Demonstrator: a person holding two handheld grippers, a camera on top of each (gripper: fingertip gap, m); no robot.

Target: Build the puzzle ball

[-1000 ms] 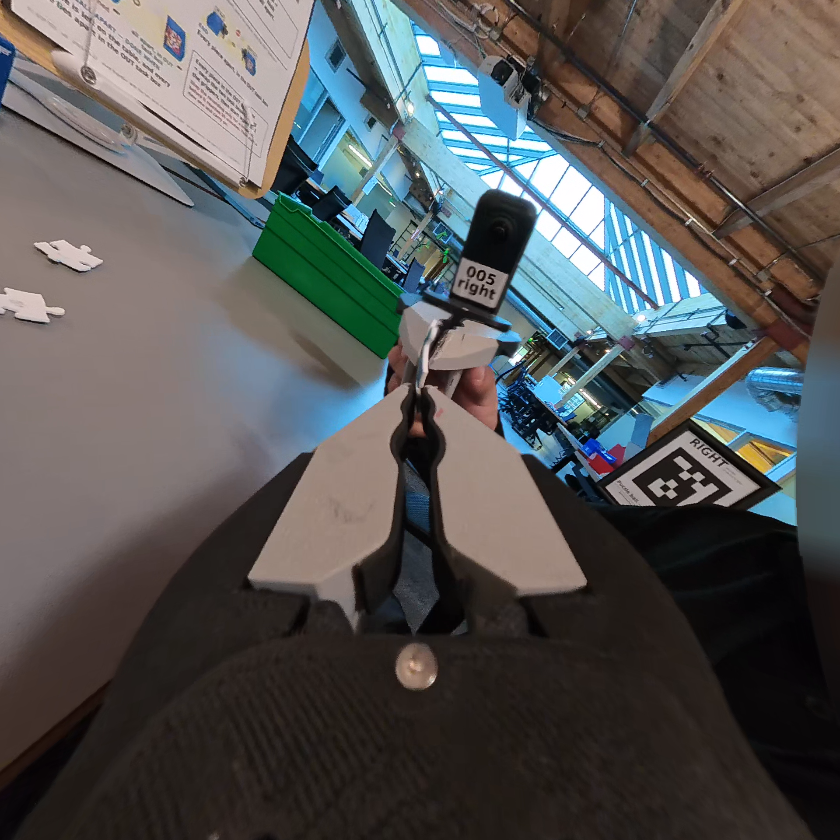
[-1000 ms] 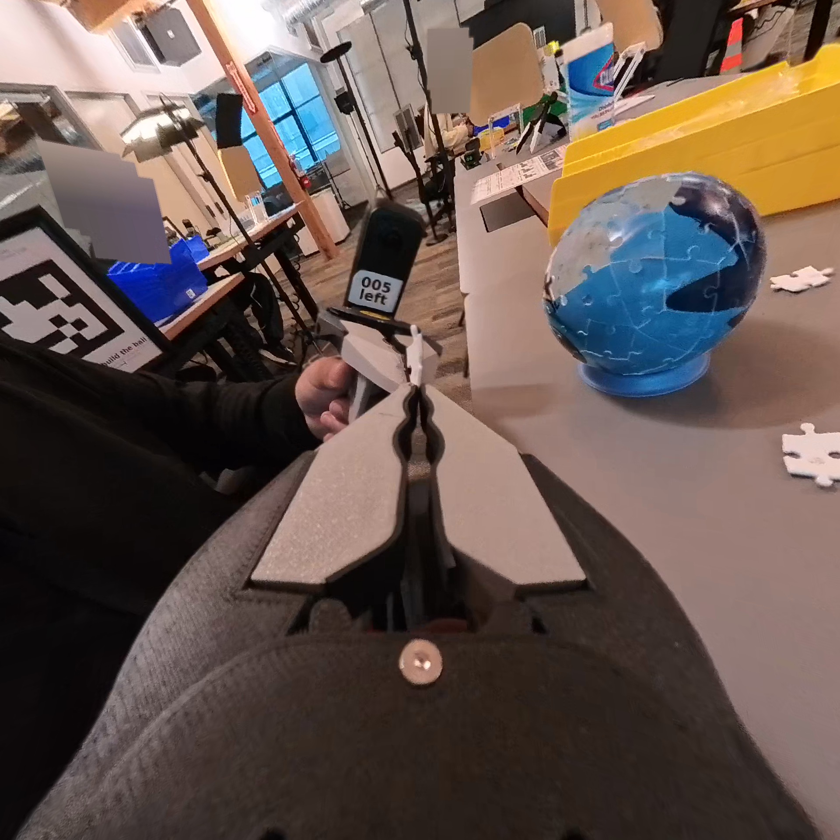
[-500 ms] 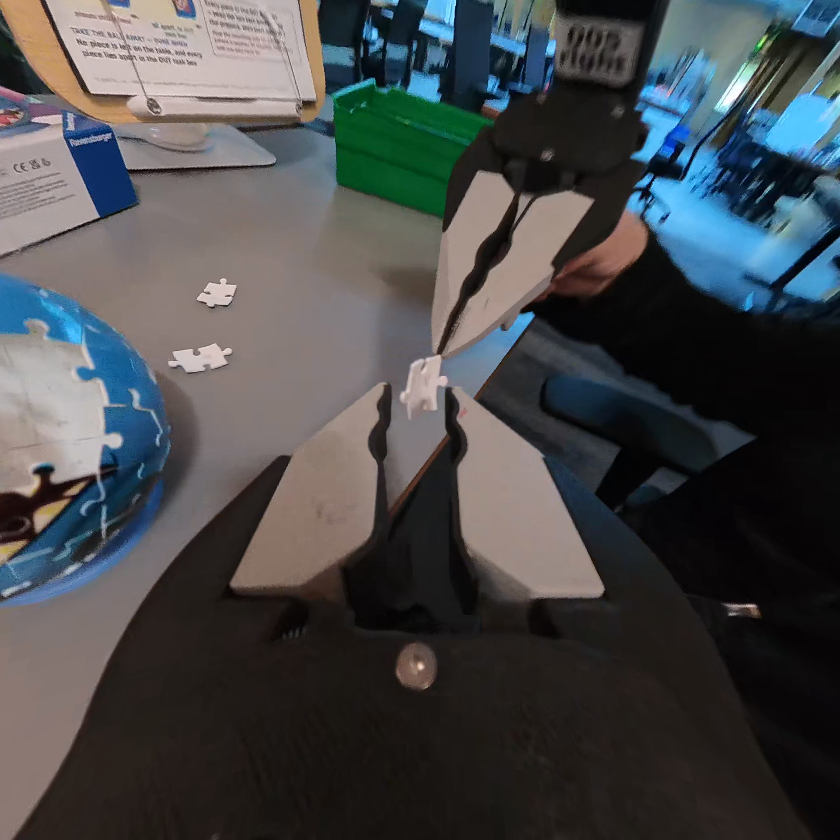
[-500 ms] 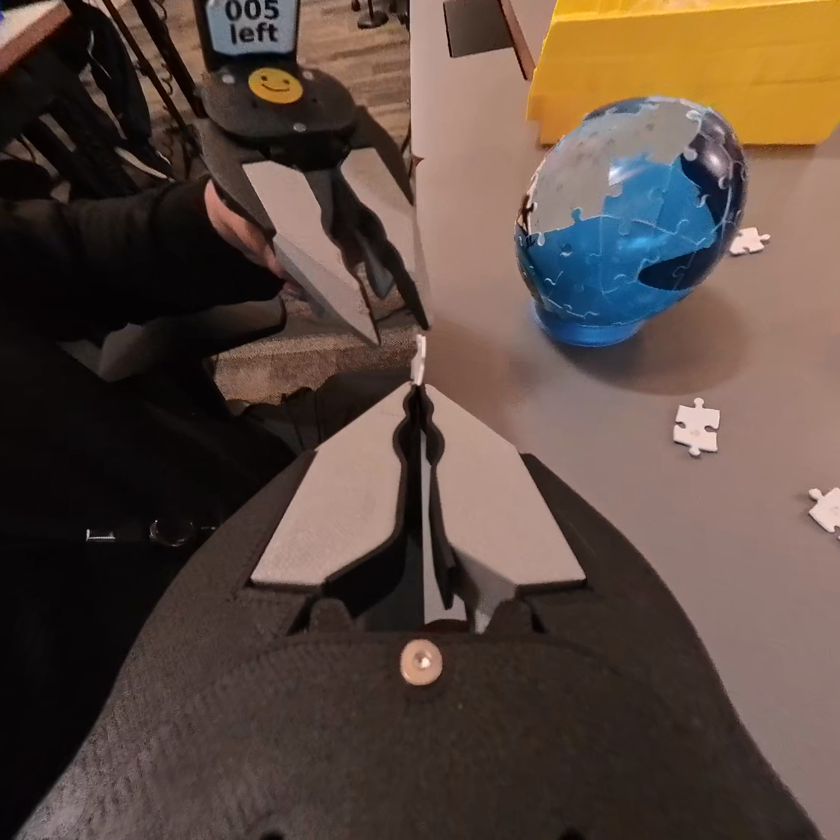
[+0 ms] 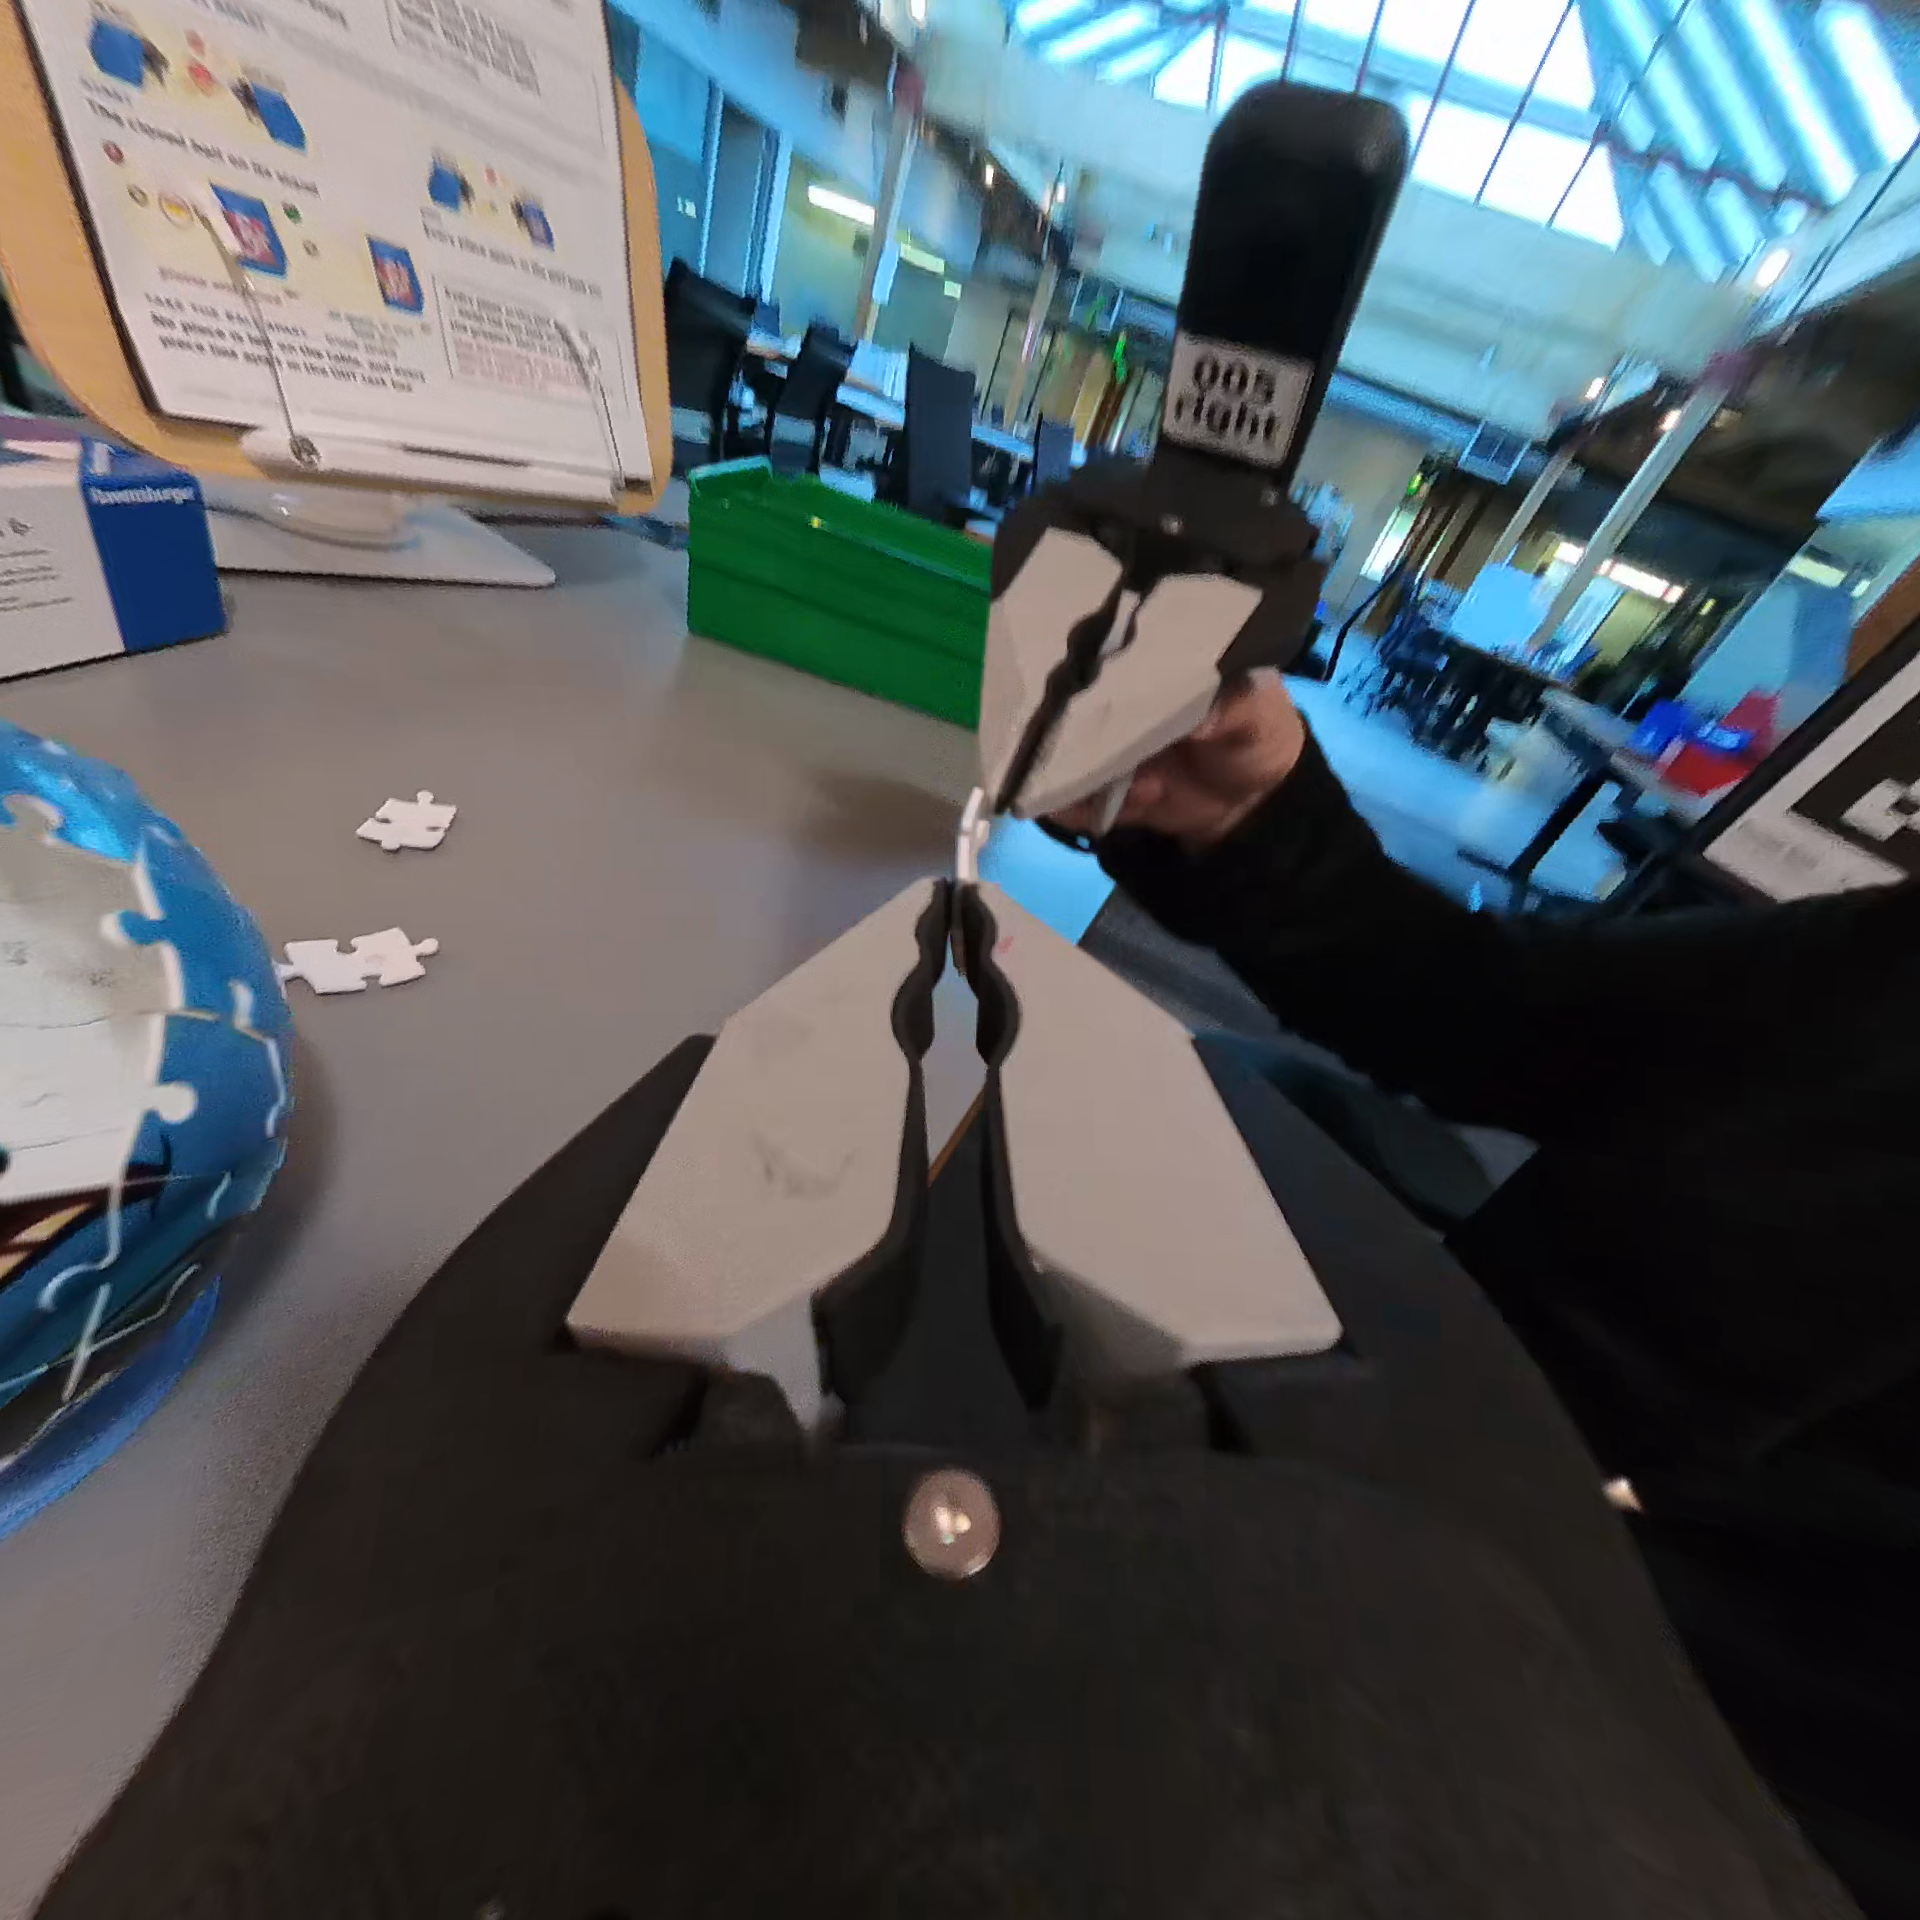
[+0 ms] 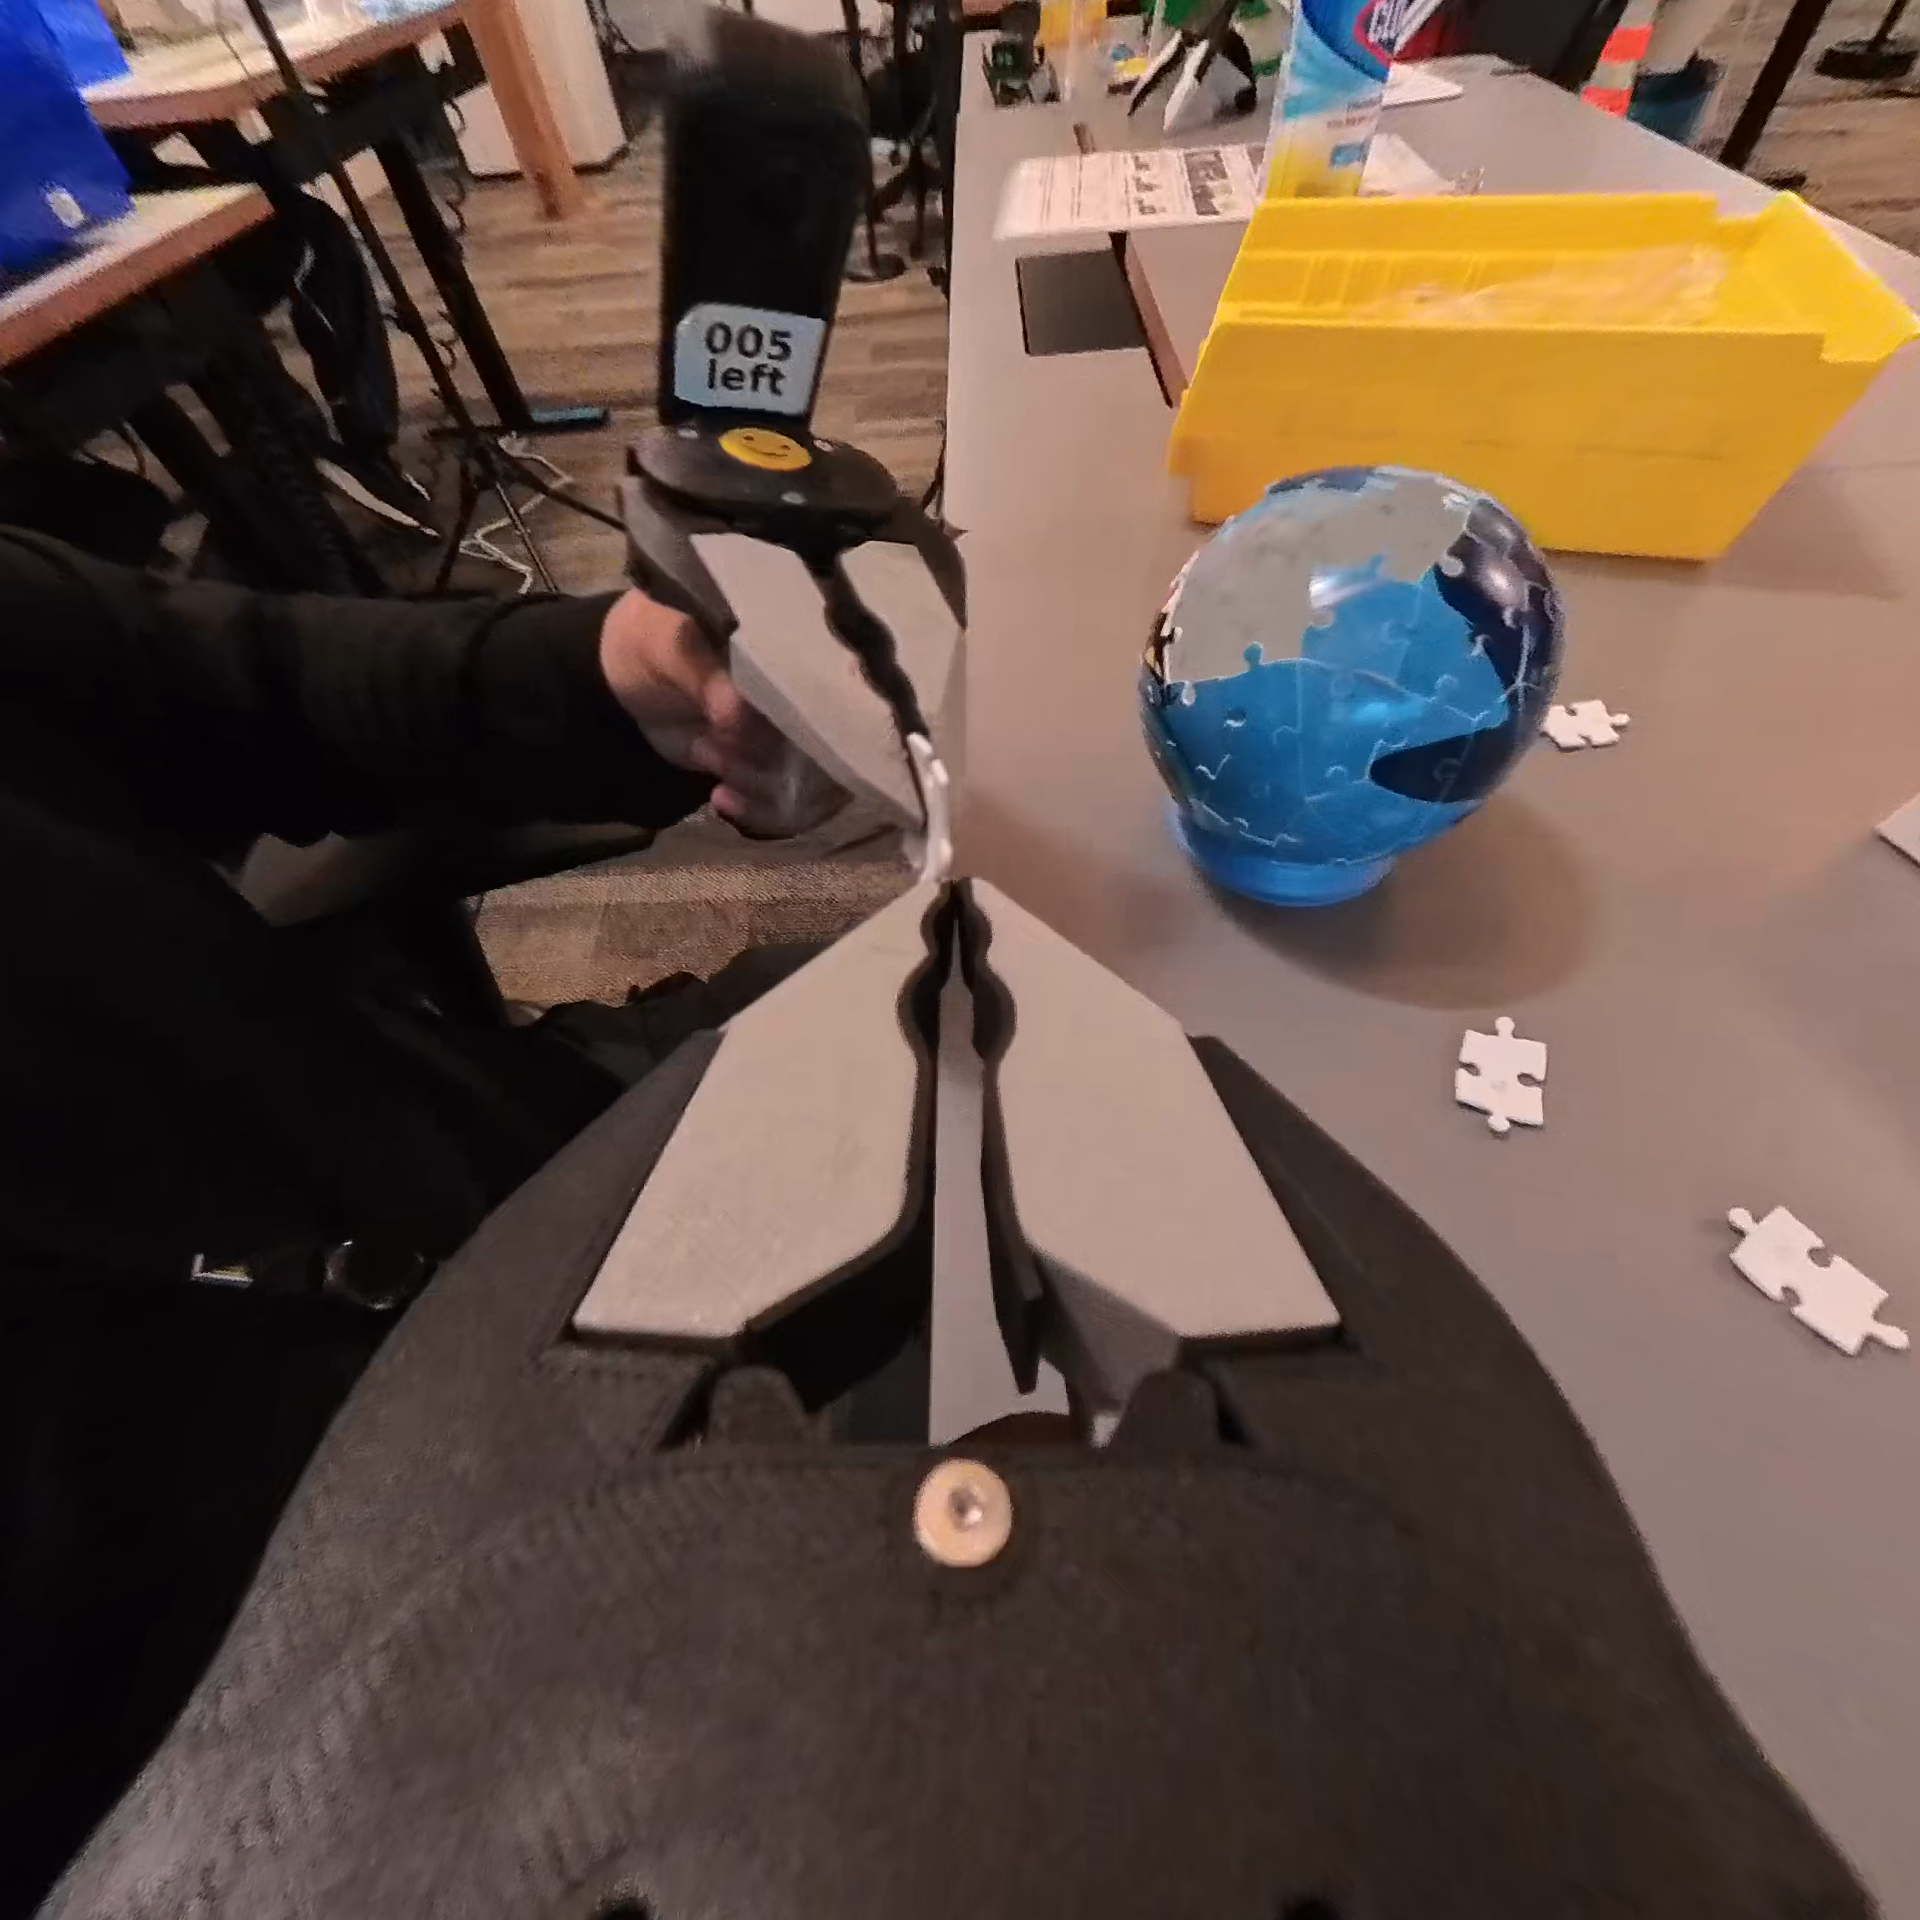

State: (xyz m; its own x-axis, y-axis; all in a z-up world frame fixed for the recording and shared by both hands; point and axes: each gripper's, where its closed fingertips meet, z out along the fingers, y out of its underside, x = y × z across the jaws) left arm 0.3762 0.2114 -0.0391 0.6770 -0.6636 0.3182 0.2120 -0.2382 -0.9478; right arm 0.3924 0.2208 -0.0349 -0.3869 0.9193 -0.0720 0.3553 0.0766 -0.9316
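A big open-plan workshop or lab: skylit timber roof [image 5: 1558,125], rows of dark desks and chairs [image 5: 831,395], a grey worktable [image 6: 1558,1143] with yellow plastic bin [image 6: 1507,353], green plastic bin [image 5: 831,592], propped instruction sheet [image 5: 343,229].

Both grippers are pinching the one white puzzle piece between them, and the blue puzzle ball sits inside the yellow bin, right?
Not quite: the blue puzzle ball stands on the grey table, in front of the yellow plastic bin, as the right wrist view shows. Left gripper and right gripper do pinch the white puzzle piece.

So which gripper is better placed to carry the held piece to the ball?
Probably left: the left gripper and right gripper both pinch the puzzle piece, but the puzzle ball sits closer beside the left one.
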